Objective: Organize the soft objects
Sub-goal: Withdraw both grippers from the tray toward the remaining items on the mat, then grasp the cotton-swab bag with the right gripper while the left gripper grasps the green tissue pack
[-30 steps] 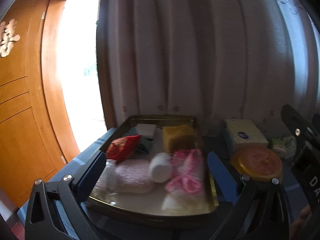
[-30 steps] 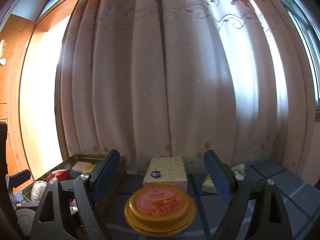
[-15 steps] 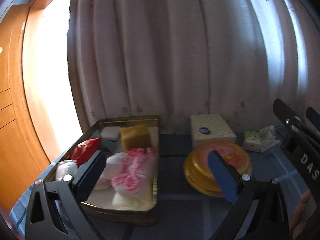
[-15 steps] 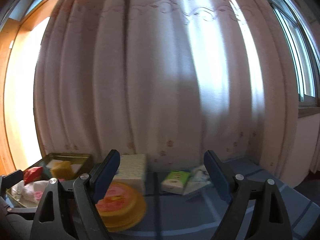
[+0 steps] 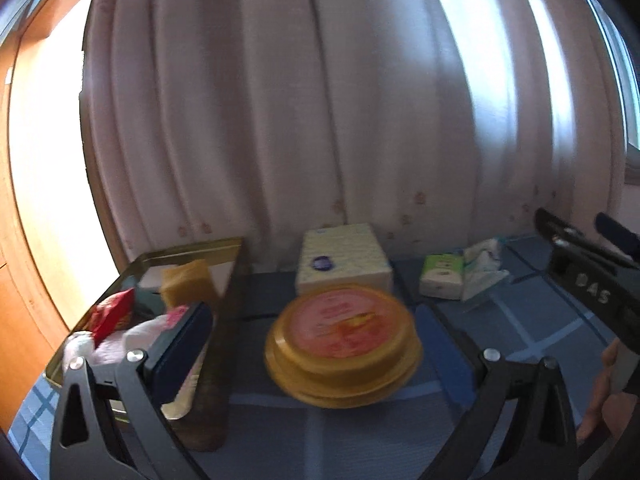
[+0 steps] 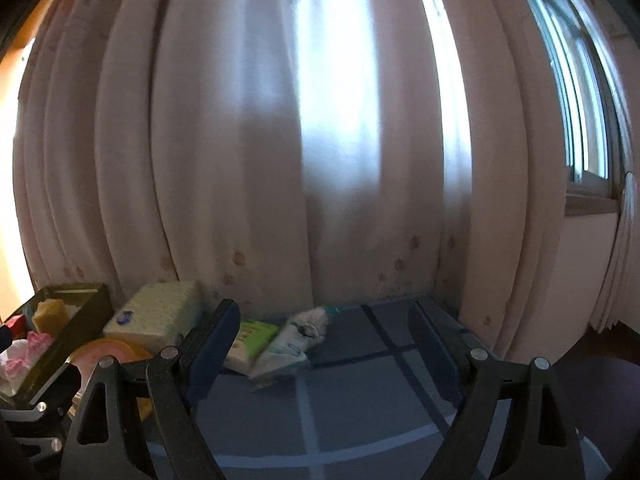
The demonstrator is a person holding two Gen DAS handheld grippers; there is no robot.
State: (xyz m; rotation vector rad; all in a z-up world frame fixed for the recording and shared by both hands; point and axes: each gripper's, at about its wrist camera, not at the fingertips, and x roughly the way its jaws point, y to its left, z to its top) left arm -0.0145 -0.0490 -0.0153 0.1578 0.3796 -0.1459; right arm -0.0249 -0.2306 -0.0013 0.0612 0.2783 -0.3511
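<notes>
A gold metal tray [image 5: 188,249] at the left holds soft things: a yellow sponge [image 5: 187,282], a red pouch [image 5: 113,314] and pink and white cloths [image 5: 120,342]. My left gripper [image 5: 316,344] is open, its fingers on either side of a round yellow tin [image 5: 342,340], apart from it. In the right wrist view my right gripper [image 6: 324,344] is open and empty over the blue checked cloth, with a green tissue pack [image 6: 254,338] and a white wipes packet [image 6: 292,340] just beyond its left finger. The tray [image 6: 76,312] shows at the far left there.
A pale yellow tissue box [image 5: 344,258] stands behind the tin, against a long curtain [image 5: 320,100]. The green pack [image 5: 442,276] and white packet [image 5: 482,266] lie to the right. A wooden door frame stands at the left, a window [image 6: 576,92] at the right.
Both views have swung right. The tray slid from centre to the left edge; the yellow tin now sits between my left fingers. The green pack and white packet came in front of my right gripper.
</notes>
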